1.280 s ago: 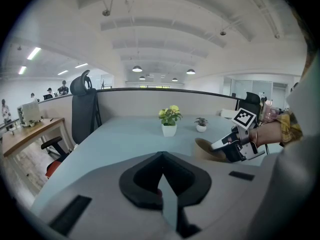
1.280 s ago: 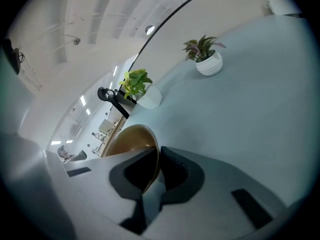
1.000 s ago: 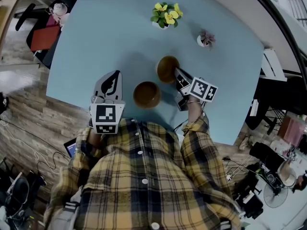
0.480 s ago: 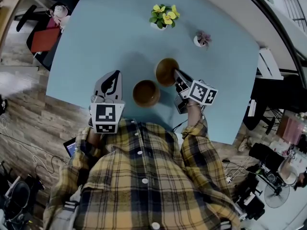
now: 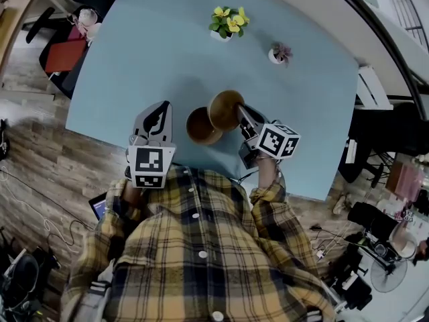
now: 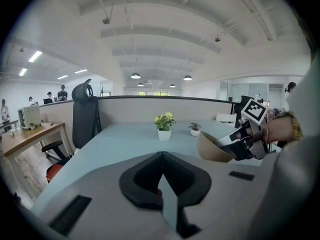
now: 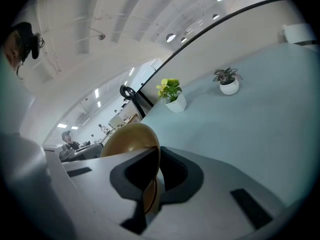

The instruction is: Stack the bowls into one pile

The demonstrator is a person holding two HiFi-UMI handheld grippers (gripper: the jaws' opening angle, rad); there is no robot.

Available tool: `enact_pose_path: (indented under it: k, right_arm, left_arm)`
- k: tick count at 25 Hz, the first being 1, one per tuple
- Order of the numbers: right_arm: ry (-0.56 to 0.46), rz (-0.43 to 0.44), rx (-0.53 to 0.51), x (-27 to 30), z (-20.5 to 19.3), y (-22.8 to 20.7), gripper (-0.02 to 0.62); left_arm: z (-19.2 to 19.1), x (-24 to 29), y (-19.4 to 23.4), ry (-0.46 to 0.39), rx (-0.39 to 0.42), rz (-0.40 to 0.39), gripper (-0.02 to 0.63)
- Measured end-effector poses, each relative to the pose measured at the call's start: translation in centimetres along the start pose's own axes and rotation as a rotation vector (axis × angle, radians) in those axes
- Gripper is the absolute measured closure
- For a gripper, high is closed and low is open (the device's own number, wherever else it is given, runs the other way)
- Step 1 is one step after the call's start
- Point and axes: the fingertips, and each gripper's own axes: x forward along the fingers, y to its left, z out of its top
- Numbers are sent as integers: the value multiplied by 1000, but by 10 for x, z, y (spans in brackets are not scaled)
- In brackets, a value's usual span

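Your right tongs (image 5: 242,115) are clamped on the rim of a brown bowl, with one jaw inside the rim and one outside. This held bowl (image 5: 224,109) hangs tilted off the tips of the right tongs, clear of the pale blue worktop (image 5: 154,52). In the right gripper view the bowl's wall runs straight between the two dark pads.

The second bowl (image 5: 200,126), also brown, sits upright on the worktop between your two tongs, a little nearer your right tongs. From the head view the held bowl overlaps its far right edge. Whether the two bowls touch cannot be told.

Your left tongs (image 5: 157,113) are closed tight with nothing between the jaws. They hover over the near edge of the worktop, to the left of the second bowl and apart from it.

Well beyond the tips of both tongs stand a yellow-flowered plant (image 5: 228,22) in a white pot and, to its right, a small potted plant (image 5: 278,54).
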Motion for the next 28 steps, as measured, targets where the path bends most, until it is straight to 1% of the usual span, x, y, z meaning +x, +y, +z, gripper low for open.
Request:
enact_pose_path:
  k: [6,10,16,22,28]
  right_arm:
    - [72,-34,-101,-4,-30,16,577]
    - [88,-40,-131,-5,-42,23,577]
    - [108,-50,-159,-1,-54,29,577]
    - [161,-88,-227,6,-67,29,577]
    - [163,-117,-270,11,-68,28,575]
  left_arm:
    - [-11,-13,-6,13,1,-10,614]
    - [-17,-18,-11,20,5,-17,614]
    - [-21,-23,-14,25,7,-15,614]
    - [-22,-27,-12,28,3,1,614]
    - [-25,-30,-9,32,-6,10,614]
